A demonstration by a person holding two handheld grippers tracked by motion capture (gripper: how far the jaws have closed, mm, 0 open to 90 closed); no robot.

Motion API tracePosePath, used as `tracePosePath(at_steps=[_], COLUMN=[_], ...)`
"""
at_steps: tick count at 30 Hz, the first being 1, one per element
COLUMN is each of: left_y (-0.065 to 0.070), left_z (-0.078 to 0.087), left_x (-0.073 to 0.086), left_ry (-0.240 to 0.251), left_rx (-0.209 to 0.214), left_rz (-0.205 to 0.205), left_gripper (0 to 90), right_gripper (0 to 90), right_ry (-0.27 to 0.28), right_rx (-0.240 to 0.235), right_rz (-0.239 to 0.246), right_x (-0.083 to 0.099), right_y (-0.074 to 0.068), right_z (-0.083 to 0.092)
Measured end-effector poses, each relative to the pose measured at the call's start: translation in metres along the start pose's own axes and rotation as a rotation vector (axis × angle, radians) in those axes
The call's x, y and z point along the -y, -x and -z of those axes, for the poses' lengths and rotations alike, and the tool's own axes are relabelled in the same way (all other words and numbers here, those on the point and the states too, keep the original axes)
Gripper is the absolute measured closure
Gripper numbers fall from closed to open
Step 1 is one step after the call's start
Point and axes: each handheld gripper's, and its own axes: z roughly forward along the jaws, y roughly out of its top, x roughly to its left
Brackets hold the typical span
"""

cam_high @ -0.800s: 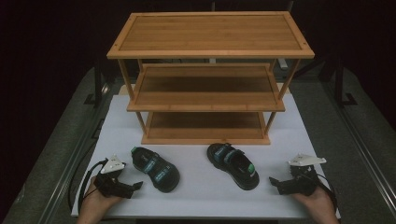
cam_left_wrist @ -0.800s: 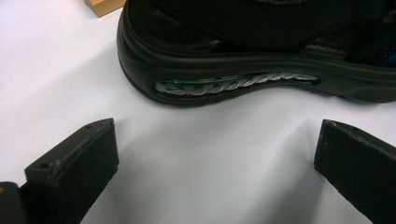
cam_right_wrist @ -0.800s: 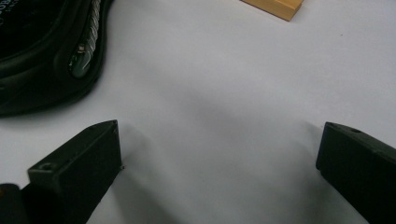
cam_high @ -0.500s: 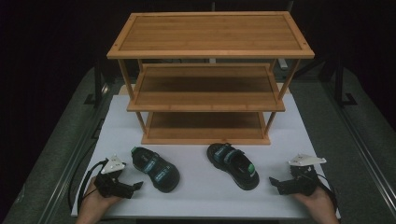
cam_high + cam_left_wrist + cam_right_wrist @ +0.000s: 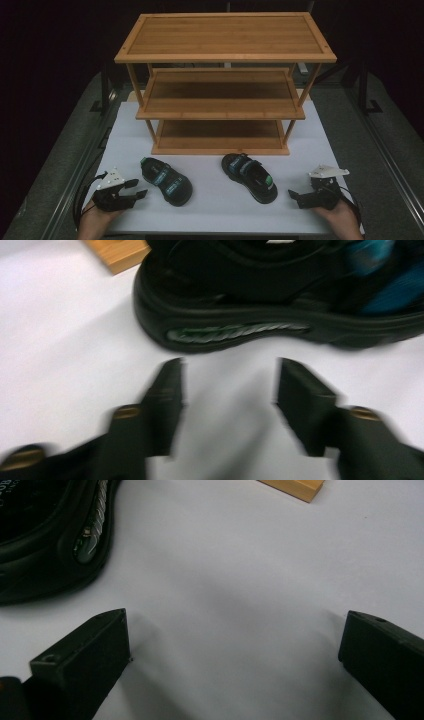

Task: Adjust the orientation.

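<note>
Hand-held grippers, left (image 5: 140, 188) & right (image 5: 291, 195), both open, empty, near sandals (image 5: 166, 180).

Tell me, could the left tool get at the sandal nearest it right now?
Probably yes. The left tool sits just beside the left sandal, jaws open, with bare white table between them and nothing in the way.

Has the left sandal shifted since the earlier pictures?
No. The left sandal lies at the same spot before the rack front-left foot, untouched by the left hand-held gripper.
</note>
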Motion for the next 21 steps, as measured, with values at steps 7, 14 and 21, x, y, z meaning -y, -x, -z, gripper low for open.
tracePosePath(at_steps=[7,14,21], left_y=[0.007,0.022,0.035], left_z=[0.01,0.006,-0.008], left_x=[-0.008,-0.017,-0.024], left_ry=[0.017,0.007,-0.003], left_rx=[0.05,0.155,0.213], left_rz=[-0.02,-0.067,-0.113], left_gripper=[90.0,90.0,90.0], right_gripper=[0.0,0.0,0.0], right_ry=[0.001,0.0,0.0], right_rx=[0.0,0.0,0.0], right_rz=[0.0,0.0,0.0], right_x=[0.0,0.0,0.0], right_y=[0.0,0.0,0.0], right_z=[0.0,0.0,0.0])
